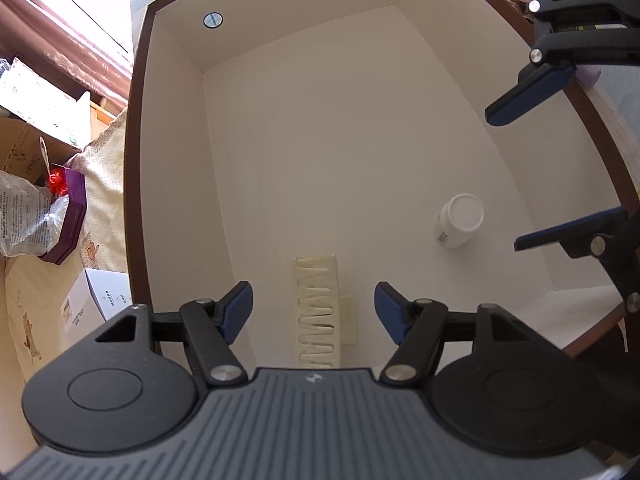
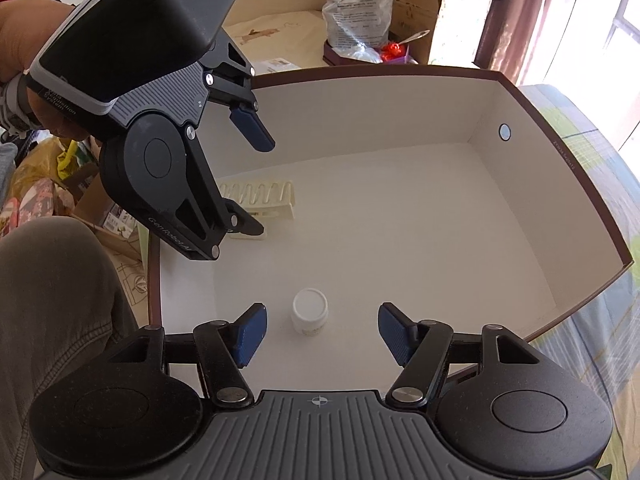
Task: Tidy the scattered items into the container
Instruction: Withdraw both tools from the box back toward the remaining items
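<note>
Both grippers are hanging over the open box with their fingers spread wide and gripping nothing. Left gripper (image 1: pixel 313 310) is pointing down into the box, its blue pads standing either side of the cream rack (image 1: pixel 318 308), which is lying on the box floor directly below, near the wall closest to that camera. Right gripper (image 2: pixel 322 328) is likewise pointing into the container (image 2: pixel 592 200), a white-lined box with a dark brown rim. Its pads are standing well apart to either side of a small white bottle (image 2: pixel 310 316), which is standing upright on the floor close to the near wall and touching neither pad.

Seen from the right wrist view, the left gripper is sitting above the rack's corner of the box, held by a hand (image 2: pixel 24 56) at the upper left, and a knee in grey trousers (image 2: pixel 52 320) is showing at the lower left, outside the box.

Farther in, the box floor is lying bare up to the far wall, where a round metal fastener (image 2: pixel 505 132) is sitting near the top edge.

Beyond the box, a purple box (image 1: pixel 68 220), a clear plastic bag (image 1: pixel 24 216) and cardboard cartons (image 2: pixel 412 4) are resting on a cream printed cloth (image 1: pixel 104 184).
</note>
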`<state>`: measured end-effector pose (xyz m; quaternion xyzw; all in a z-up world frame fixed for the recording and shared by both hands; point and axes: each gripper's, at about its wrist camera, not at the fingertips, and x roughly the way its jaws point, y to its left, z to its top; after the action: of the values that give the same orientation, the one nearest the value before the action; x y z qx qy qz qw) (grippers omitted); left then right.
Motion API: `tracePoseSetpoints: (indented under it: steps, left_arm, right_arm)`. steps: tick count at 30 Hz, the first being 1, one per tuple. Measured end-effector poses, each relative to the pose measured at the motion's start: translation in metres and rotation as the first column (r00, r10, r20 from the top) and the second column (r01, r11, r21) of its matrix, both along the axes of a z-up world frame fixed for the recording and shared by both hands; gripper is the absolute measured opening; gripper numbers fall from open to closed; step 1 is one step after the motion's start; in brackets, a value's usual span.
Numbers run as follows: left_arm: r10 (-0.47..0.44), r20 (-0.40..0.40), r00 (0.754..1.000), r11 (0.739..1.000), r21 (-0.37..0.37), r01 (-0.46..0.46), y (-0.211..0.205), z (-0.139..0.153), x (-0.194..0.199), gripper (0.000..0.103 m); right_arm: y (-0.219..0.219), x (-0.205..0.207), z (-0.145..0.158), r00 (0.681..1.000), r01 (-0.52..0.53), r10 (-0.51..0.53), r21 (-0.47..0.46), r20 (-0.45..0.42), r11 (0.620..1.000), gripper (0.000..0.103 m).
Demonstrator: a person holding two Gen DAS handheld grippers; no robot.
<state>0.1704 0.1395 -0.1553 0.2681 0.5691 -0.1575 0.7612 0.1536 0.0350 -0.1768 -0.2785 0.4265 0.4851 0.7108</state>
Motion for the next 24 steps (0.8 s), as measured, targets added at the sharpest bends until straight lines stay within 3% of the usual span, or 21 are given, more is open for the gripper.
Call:
tracePoseSetpoints:
  steps: [4, 24]
  left_arm:
    - [0.018, 0.016, 1.000, 1.000, 0.004, -0.018, -0.001, 0.007, -0.001, 0.071]
    - [0.058, 0.119, 0.991, 0.998, -0.007, -0.058, -0.010, 0.061, -0.034, 0.075]
  right_arm:
    - [-0.001, -0.001, 0.005, 1.000, 0.015, -0.015, 0.009, 0.004, 1.000, 0.068]
    - [-0.038, -0.032, 0.057, 0.990, 0.133, -0.136, 0.126, 0.019, 0.983, 0.068]
